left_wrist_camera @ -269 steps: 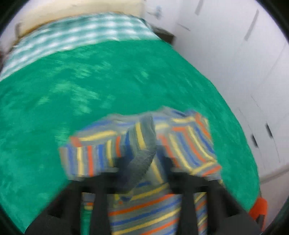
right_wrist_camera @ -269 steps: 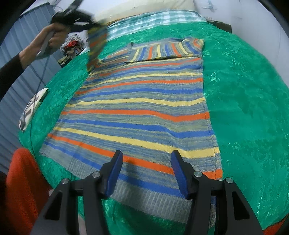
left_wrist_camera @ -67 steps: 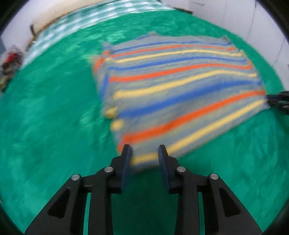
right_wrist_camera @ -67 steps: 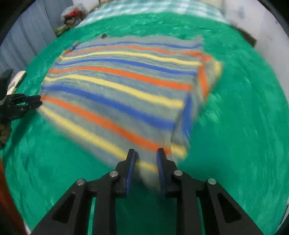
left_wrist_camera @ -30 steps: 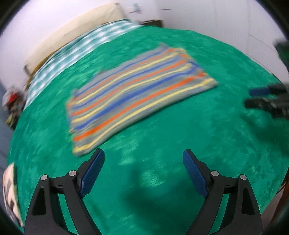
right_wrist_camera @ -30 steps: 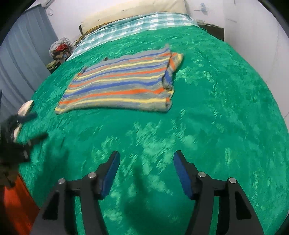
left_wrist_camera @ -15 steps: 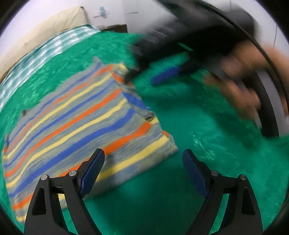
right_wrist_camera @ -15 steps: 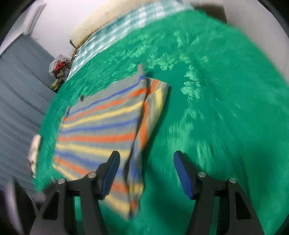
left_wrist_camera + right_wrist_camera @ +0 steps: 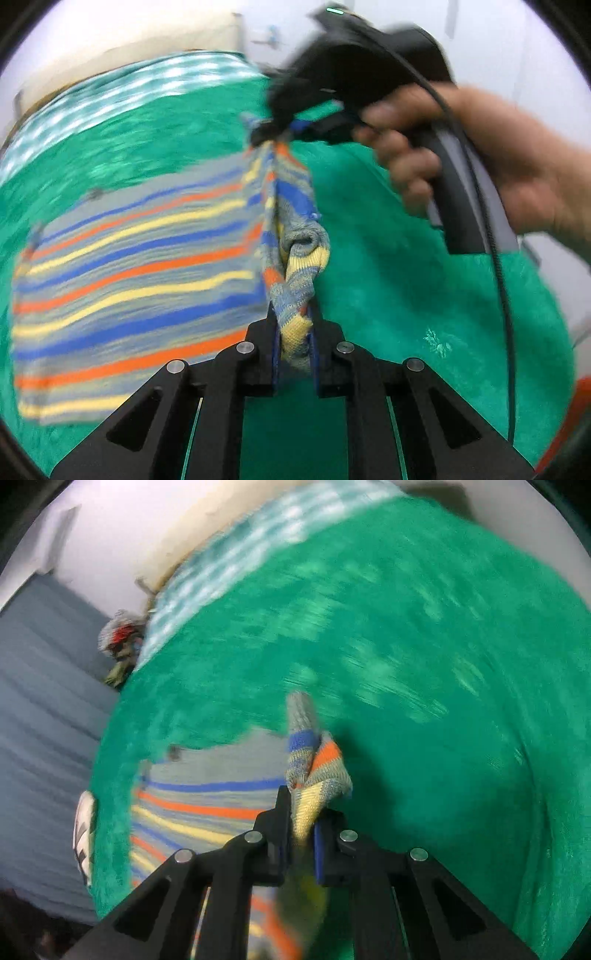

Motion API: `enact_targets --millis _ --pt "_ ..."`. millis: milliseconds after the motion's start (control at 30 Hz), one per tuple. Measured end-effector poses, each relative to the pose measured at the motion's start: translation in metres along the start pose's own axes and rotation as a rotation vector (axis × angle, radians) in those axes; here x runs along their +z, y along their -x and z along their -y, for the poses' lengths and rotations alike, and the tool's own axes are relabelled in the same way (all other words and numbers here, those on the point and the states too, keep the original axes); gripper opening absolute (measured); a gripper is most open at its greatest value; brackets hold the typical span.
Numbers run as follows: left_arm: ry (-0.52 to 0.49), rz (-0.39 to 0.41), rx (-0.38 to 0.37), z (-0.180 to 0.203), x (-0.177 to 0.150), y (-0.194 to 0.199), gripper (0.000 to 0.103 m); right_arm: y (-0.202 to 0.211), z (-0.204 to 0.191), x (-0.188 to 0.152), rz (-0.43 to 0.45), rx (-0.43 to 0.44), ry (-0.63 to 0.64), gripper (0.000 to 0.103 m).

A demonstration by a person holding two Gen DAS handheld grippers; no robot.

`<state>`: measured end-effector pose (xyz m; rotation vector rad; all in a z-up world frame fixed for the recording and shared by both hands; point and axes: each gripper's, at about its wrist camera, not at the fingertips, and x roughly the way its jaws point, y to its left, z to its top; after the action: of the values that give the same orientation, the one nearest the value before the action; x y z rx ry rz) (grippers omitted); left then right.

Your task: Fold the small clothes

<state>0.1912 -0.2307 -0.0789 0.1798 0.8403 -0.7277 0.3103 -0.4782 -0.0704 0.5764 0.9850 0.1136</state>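
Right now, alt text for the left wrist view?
The left gripper is clamped on one corner of a striped knitted sweater, lifting its edge off the green plush bedspread. The hand-held right gripper pinches the far corner of that edge.

Both wrist views closely share the striped sweater (image 9: 133,266).

striped knit sweater (image 9: 140,266) in grey, blue, orange and yellow, folded, mostly flat on the bed, one side edge bunched and lifted up
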Motion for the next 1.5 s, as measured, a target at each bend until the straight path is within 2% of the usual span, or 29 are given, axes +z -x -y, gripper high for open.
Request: enact_targets --millis 100,233,333,467,533,633,700,767,867,933,1000,1100,1200,1267,1300,1333,1367,1400,1467,1500 --pt "0.162 0.033 0.021 -0.059 -0.012 0.044 0.011 0.000 -0.058 0.002 0.004 0.044 0.078 0.010" --pt "0.369 0.039 0.042 -0.130 -0.035 0.076 0.011 -0.035 -0.144 -0.005 -0.029 0.095 0.169 0.010" --pt "0.437 0.027 0.091 -0.166 -0.052 0.088 0.011 -0.078 -0.202 -0.014 -0.066 0.113 0.217 0.010" --pt "0.503 0.002 0.116 -0.204 -0.074 0.093 0.011 -0.127 -0.247 -0.027 -0.104 0.101 0.243 0.010" --pt "0.521 -0.008 0.132 -0.210 -0.076 0.087 0.011 -0.150 -0.260 -0.030 -0.120 0.083 0.245 0.010" --pt "0.542 -0.018 0.158 -0.216 -0.077 0.083 0.011 -0.174 -0.268 -0.034 -0.127 0.082 0.245 0.011" --pt "0.557 -0.056 0.172 -0.222 -0.084 0.079 0.021 -0.188 -0.271 -0.039 -0.157 0.119 0.247 0.019" --pt "0.578 -0.068 0.182 -0.229 -0.089 0.081 0.043 -0.194 -0.268 -0.042 -0.170 0.151 0.209 0.036" --pt "0.609 -0.036 0.163 -0.232 -0.101 0.103 0.052 -0.166 -0.262 -0.040 -0.086 0.200 0.190 0.039" --pt "0.605 -0.013 0.153 -0.232 -0.102 0.111 0.052 -0.136 -0.259 -0.042 -0.025 0.159 0.233 0.039" --pt "0.596 0.017 0.141 -0.230 -0.100 0.115 0.053 -0.112 -0.258 -0.052 -0.008 0.117 0.321 0.039" --pt "0.577 0.013 0.149 -0.228 -0.097 0.110 0.053 -0.074 -0.258 -0.090 -0.010 0.085 0.487 0.039" --pt "0.553 -0.112 0.198 -0.241 -0.098 0.073 0.047 -0.066 -0.236 -0.145 -0.095 0.055 0.545 0.039" --pt "0.549 -0.115 0.185 -0.241 -0.102 0.079 0.049 -0.084 -0.209 -0.177 -0.217 -0.068 0.525 0.036" --pt "0.551 -0.109 0.186 -0.239 -0.103 0.087 0.052 -0.084 -0.198 -0.192 -0.226 -0.112 0.525 0.035" --pt "0.554 -0.085 0.197 -0.236 -0.107 0.104 0.062 -0.074 -0.197 -0.198 -0.191 -0.124 0.533 0.035" --pt "0.557 -0.064 0.203 -0.234 -0.110 0.116 0.074 -0.062 -0.198 -0.202 -0.148 -0.136 0.533 0.039" --pt "0.563 -0.038 0.206 -0.234 -0.114 0.126 0.079 -0.040 -0.201 -0.208 -0.073 -0.138 0.510 0.045" --pt "0.579 0.015 0.219 -0.230 -0.126 0.151 0.090 -0.006 -0.201 -0.218 0.038 -0.108 0.455 0.073" --pt "0.580 0.025 0.230 -0.231 -0.130 0.155 0.090 0.004 -0.201 -0.223 0.067 -0.108 0.439 0.075"
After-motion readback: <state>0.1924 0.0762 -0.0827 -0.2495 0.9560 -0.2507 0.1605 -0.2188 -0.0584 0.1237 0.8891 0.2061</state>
